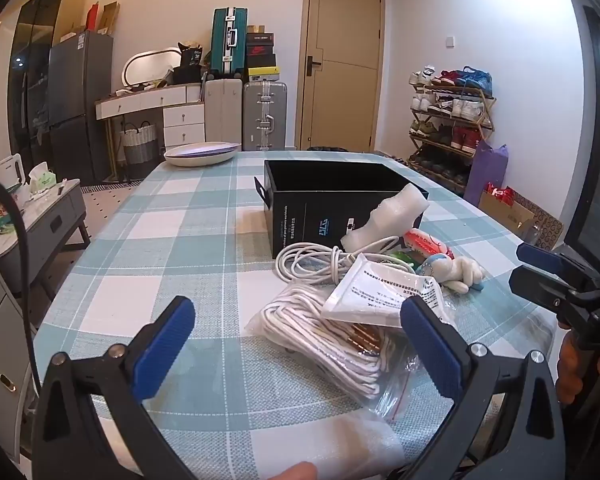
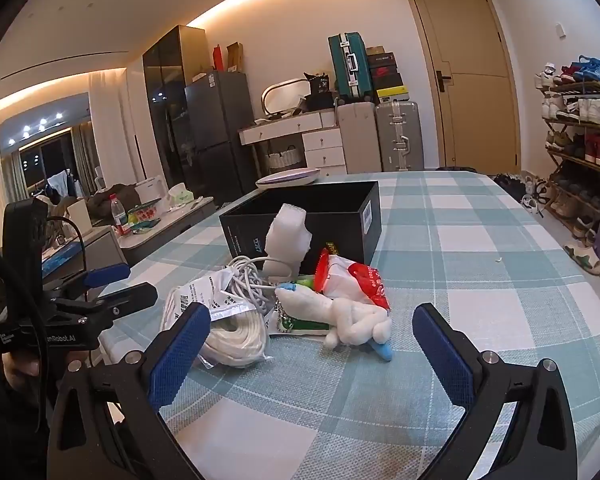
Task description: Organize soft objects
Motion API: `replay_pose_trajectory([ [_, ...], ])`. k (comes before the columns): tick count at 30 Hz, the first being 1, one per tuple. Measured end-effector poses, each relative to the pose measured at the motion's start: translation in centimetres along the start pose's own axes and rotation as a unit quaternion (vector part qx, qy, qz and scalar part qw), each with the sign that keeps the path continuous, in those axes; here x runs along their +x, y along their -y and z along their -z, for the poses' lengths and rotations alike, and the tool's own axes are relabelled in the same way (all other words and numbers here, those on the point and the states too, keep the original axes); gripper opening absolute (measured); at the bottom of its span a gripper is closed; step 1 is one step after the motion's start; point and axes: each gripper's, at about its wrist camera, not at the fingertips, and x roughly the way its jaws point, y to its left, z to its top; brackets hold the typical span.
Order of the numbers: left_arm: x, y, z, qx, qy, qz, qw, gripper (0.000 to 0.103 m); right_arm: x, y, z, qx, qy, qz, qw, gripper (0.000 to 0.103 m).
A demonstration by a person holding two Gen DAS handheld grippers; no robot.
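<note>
Checked blue-and-white cloth covers the table (image 1: 148, 240) in front of you, with a door, stacked suitcases and a shoe rack along the far wall.

Your left gripper (image 1: 298, 344) hangs low over the near edge of the table, tilted somewhat downward, its blue-padded jaws spread as wide as they go and holding nothing. Between and just beyond them lies a clear bag of white rope (image 1: 332, 344), with a flat white packet (image 1: 380, 292) resting on top of it; the right pad shows in front of the packet's near corner, but whether it touches I cannot tell. In the right wrist view this gripper (image 2: 112, 280) sits at the left edge, your hand wrapped around its handle below.

Your right gripper (image 2: 312, 344) is likewise tilted down and fully open, empty. A white plush toy (image 2: 352, 320) lies on the cloth just beyond its fingertips, roughly centred between them, not touched. In the left wrist view this gripper (image 1: 540, 272) reaches in from the right edge, near the toy.

Farther off, the pile continues: a coiled white cable (image 1: 320, 260), a red-and-white bag (image 2: 356, 280) behind the toy, and a white foam block (image 2: 288, 240) leaning against the near wall of an open black box (image 1: 340, 184). The box's inside is mostly hidden from both views. White plates (image 1: 202, 154) sit stacked at the far left corner of the table.
</note>
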Motion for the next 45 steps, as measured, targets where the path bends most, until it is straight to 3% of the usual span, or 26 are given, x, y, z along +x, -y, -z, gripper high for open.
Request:
replay_pose_trajectory([
  [19, 0.1, -0.3, 0.1, -0.015, 0.019, 0.015, 0.9996, 0.103, 0.7, -0.4, 0.6, -0.004, -0.006, -0.011, 1.0, 0.103],
  [45, 0.0, 0.3, 0.4, 0.009, 0.017, 0.007, 0.9998, 0.103, 1.0, -0.3, 0.8, -0.004, -0.006, -0.012, 1.0, 0.103],
])
